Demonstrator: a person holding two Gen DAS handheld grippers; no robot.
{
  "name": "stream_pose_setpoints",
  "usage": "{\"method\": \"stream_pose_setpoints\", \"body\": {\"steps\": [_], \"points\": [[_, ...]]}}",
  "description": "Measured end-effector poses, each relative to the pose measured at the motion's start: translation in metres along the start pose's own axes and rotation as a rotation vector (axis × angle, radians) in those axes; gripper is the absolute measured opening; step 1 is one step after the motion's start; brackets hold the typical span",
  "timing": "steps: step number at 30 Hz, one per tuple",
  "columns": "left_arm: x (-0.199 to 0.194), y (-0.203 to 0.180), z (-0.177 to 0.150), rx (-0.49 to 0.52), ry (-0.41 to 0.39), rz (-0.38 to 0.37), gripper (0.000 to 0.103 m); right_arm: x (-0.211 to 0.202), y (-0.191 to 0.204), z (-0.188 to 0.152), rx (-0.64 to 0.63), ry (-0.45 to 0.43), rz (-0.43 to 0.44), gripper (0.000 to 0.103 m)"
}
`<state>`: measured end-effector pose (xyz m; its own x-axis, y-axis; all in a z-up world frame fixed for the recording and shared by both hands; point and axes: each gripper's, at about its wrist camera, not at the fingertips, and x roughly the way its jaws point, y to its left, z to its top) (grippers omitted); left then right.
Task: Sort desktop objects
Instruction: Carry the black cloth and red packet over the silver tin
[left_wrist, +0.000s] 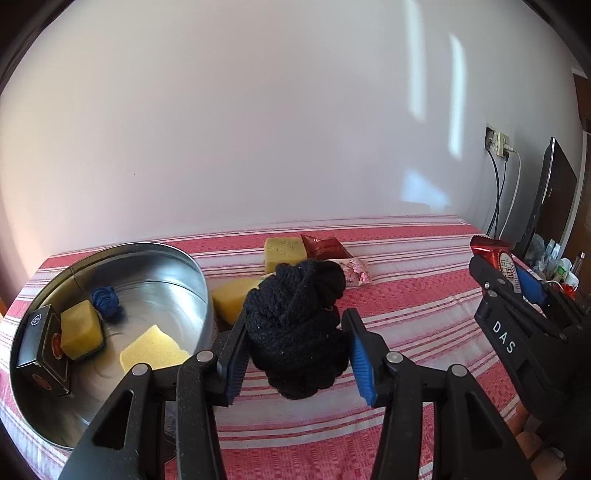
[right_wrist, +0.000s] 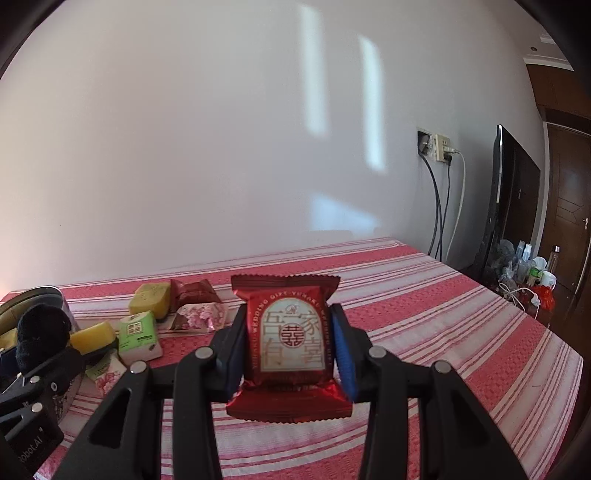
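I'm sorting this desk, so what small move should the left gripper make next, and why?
Probably carry the black knitted bundle, held in the left gripper, sideways over the round metal tin; a blue knitted piece already lies inside.

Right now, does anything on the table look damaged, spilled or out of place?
Nothing stands out. The left gripper holds a black knitted bundle, the right gripper holds an intact red snack packet, and the metal tin stands upright.

black knit bundle (left_wrist: 297, 332), upright red packet (right_wrist: 290, 350)
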<state>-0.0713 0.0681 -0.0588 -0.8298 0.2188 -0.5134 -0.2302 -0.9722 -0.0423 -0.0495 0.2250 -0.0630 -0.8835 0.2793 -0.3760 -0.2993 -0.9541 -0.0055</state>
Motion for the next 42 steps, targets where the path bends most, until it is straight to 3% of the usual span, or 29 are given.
{"method": "stream_pose_setpoints", "body": {"steps": [9,17,29,42], "points": [[-0.02,0.059,0.001,-0.082,-0.026,0.053,0.05,-0.021,0.061,0.005,-0.063,-0.014,0.101,0.042],[-0.027,0.108,0.003,-0.133,-0.04,0.159,0.05,-0.039,0.106,0.009,-0.085,-0.014,0.221,0.042],[-0.024,0.162,-0.001,-0.194,-0.014,0.278,0.051,-0.048,0.169,0.008,-0.117,0.014,0.371,0.042],[-0.026,0.203,-0.006,-0.232,0.011,0.338,0.051,-0.049,0.217,0.007,-0.134,0.04,0.472,0.042]]}}
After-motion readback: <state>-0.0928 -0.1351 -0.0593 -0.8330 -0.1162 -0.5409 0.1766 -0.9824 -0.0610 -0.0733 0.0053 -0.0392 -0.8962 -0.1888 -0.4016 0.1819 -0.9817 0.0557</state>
